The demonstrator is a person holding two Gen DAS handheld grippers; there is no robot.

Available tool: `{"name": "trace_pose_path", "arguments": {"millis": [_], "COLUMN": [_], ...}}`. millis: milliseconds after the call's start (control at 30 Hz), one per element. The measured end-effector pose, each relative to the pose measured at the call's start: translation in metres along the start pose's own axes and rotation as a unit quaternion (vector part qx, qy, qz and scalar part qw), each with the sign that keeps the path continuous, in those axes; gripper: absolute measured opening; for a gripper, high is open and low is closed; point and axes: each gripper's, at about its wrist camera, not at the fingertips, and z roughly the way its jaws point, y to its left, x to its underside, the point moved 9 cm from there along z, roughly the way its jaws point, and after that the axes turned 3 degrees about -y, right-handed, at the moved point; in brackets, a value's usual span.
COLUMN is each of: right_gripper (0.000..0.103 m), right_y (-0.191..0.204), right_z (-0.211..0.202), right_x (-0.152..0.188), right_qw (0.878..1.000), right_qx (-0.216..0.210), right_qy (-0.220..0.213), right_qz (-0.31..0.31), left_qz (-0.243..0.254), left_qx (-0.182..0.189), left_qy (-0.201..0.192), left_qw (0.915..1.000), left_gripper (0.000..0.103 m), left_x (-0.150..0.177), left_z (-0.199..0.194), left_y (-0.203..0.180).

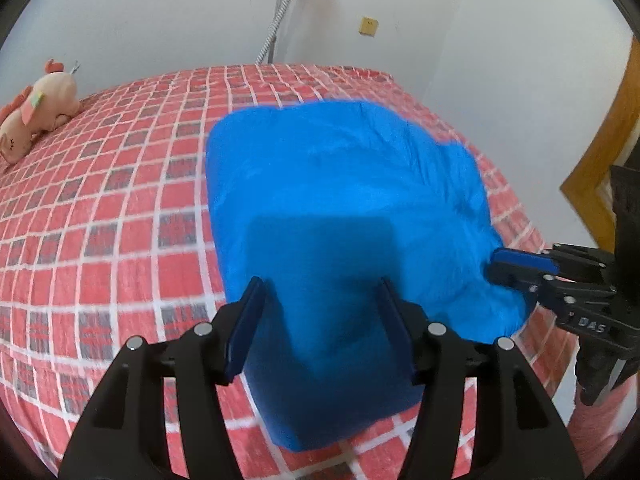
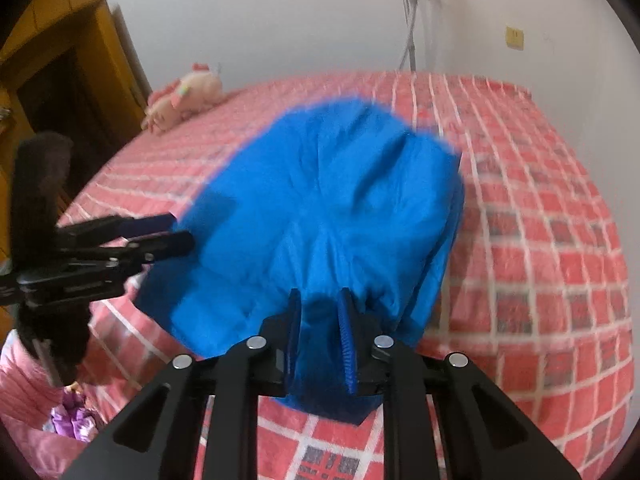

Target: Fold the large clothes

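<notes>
Pink plush toy (image 1: 38, 108): lying near the far left corner of the bed with the red-and-white checked cover (image 1: 104, 208)

Left claw (image 1: 320, 328): jaws stand wide, a fold of the bright blue fabric garment (image 1: 340, 184) between them, the pads not seen to press on it

Blue garment: bunched in a loose heap near the bed's near edge, toward the right corner

Right claw (image 2: 320, 336): jaws narrow, clamped on a gathered bunch of the garment's near hem

Yellow wall socket (image 1: 368, 26): on the white wall beyond the bed's far edge
</notes>
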Motion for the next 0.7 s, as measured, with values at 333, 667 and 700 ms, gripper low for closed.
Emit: {"name": "trace_pose_path", "arguments": {"millis": [333,667,700], "right_gripper": [0.020,0.022,0.022], "right_y": [-0.038,-0.076,-0.077], "right_z": [0.050,0.103,0.105], "right_x": [-0.084,-0.050,-0.046], "right_qw": [0.998,0.994,0.994], "right_qx": [0.054,0.068,0.066], "right_qy": [-0.010,0.032,0.029], "right_qz": [0.023,0.075,0.078], "left_qz": [-0.012,-0.019,-0.020], "left_qx": [-0.028,-0.021,-0.021], "left_qy": [-0.017,0.038,0.040], "left_qw": [0.9994,0.9989,0.9988], "left_gripper": [0.057,0.059,0.059], "left_x": [-0.070,-0.063,-0.062], "left_z": [0.036,0.091,0.094], "left_y": [0.008,0.019,0.021]}}
